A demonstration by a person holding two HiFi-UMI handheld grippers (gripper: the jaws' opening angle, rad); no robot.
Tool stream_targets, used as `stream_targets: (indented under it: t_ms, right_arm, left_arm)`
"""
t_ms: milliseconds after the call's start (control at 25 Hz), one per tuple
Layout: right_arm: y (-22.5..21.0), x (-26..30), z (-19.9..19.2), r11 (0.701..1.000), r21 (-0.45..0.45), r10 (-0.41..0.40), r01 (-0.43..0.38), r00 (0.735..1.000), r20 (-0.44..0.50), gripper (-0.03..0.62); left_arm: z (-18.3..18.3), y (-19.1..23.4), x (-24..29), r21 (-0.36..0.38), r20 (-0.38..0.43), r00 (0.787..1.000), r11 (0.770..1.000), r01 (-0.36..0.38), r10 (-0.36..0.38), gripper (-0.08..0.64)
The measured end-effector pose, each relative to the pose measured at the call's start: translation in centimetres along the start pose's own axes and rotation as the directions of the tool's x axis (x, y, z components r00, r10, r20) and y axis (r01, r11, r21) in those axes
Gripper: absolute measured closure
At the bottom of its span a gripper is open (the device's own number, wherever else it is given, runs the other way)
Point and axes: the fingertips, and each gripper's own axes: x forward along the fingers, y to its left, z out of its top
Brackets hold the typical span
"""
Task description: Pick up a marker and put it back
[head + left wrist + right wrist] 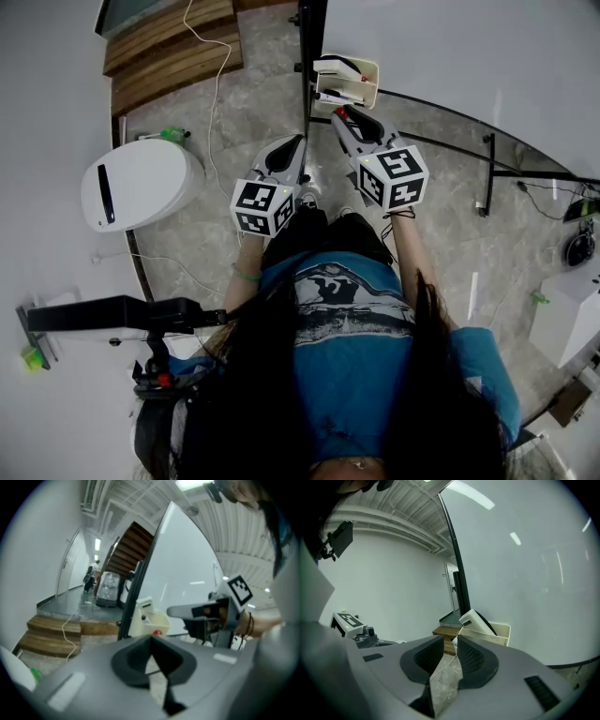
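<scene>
Marker sits in neither of my tongs — it lies across the cream tray fixed by the black post at the edge of the white board. My right tongs stand a little apart, the ribbed pads roughly parallel, and only stone floor shows through the gap; they grip nothing. My left tongs have their tips meeting at the front, the slot widening back toward the camera, and they are empty as well. From the head view I see both held out in front of the person. The right one is nearer the tray, its tips just short of it. The left one is beside it, its tips close against the post. A small red thing shows right at the right tongs' tips; I can't tell whether it is a cap. In the tray, beyond the marker, a white eraser with a dark face leans tilted. Further out — the grey floor runs toward wooden steps, and at the person's left a small green object lies just beside a white rounded unit
</scene>
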Motion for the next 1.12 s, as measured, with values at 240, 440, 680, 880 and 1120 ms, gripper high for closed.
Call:
stream_targets:
  t_ms: [240, 440, 680, 880, 1120]
  right_arm:
    - [1.8, -1.8, -1.4, 0.999, 0.042, 0.016, -0.016, 1.000, -0.008, 0.502]
    - [3.3, -3.6, -2.6, 0.996, 0.071, 0.056, -0.055, 0.998, -0.011, 0.502]
    - [5.1, -3.2, -2.2, 0.990, 0.075, 0.119, -0.118, 0.993, -0.002, 0.502]
    - [5.5, -8.4, -3.6, 0.987, 0.072, 0.147, -0.147, 0.989, -0.001, 0.502]
    - [5.1, -15.3, -6.8, 0.980, 0.127, 0.157, -0.156, 0.988, 0.004, 0.503]
  left_arm:
    - [-1.2, -1.3, -0.3, -0.012, -0.014, 0.999, 0.999, 0.033, -0.033, 0.558]
    - [-1.8, -3.1, -1.3, -0.009, -0.016, 0.999, 1.000, 0.030, -0.030, 0.558]
    - [-1.3, -2.8, -1.5, -0.014, -0.009, 1.000, 1.000, 0.006, -0.006, 0.558]
    - [-1.7, -7.6, -2.9, 0.004, 0.005, 1.000, 1.000, -0.016, 0.016, 0.558]
    - [-4.4, -14.4, -5.3, 0.021, 0.001, 1.000, 0.999, -0.031, 0.031, 0.558]
